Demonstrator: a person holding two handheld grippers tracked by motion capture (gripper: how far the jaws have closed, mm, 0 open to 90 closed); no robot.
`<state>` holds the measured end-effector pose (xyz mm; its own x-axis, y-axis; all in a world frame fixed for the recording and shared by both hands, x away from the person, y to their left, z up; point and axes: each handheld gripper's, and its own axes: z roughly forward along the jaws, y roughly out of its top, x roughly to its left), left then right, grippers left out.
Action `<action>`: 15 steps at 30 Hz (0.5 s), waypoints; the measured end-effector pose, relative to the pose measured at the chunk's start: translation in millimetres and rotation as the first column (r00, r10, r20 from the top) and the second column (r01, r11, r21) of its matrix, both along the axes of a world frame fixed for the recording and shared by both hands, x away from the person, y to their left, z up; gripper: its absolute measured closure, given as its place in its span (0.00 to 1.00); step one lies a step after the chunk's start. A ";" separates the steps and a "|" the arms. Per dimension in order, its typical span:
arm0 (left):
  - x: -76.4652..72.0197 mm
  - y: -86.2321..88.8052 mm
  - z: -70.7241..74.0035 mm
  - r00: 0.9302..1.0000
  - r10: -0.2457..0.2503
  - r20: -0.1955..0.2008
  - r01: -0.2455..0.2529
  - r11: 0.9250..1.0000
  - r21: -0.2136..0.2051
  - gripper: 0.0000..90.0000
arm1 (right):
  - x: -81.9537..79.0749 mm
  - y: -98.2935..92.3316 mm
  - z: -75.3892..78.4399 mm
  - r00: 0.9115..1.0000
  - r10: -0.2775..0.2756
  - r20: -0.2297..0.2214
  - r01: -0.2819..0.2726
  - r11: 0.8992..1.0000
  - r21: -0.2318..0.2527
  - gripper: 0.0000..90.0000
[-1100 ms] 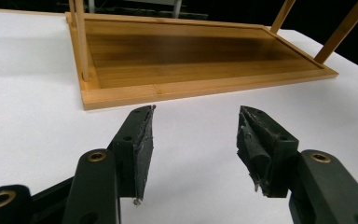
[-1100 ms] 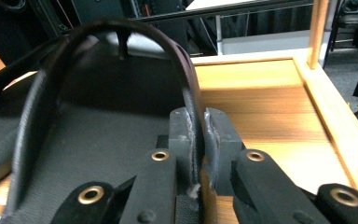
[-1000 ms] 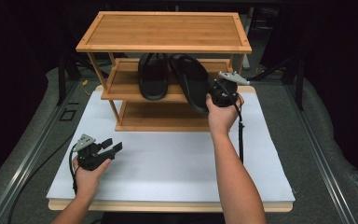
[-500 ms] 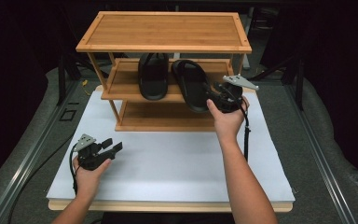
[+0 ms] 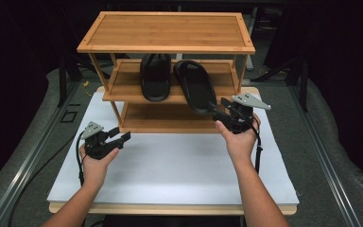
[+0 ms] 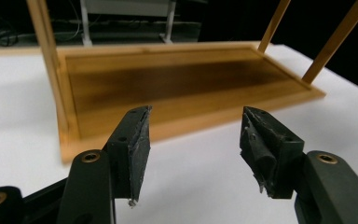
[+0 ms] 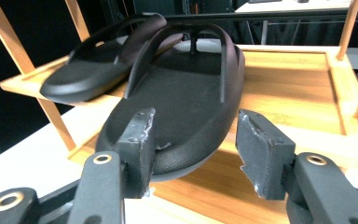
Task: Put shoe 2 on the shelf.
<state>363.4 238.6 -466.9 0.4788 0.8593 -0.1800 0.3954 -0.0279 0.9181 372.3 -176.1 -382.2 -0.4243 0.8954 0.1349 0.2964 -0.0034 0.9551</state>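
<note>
Right gripper (image 7: 193,147): jaws have just been opening and are standing wide, heel of the right sandal (image 7: 182,107) between them, pads not pressing. Sandal is lying on the rack's middle shelf (image 5: 123,92), heel overhanging, beside the left sandal (image 5: 155,78). Left gripper (image 6: 193,149): jaws wide, empty, over the tabletop (image 5: 170,161). Judgement: placement looking done; withdrawal is remaining.

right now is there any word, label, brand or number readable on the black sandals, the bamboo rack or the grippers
None: no text can be read in these pictures.
Two black rubber sandals: plain, no brand visible.
Three-tier bamboo rack: bare wood.
Left gripper and right gripper: no markings.
White table board: blank.
</note>
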 end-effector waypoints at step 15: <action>53.2 -38.7 69.0 0.996 -0.011 0.089 0.013 1.000 -0.020 0.41 | 8.1 24.0 -9.7 1.000 -0.021 0.016 0.020 0.999 0.033 0.52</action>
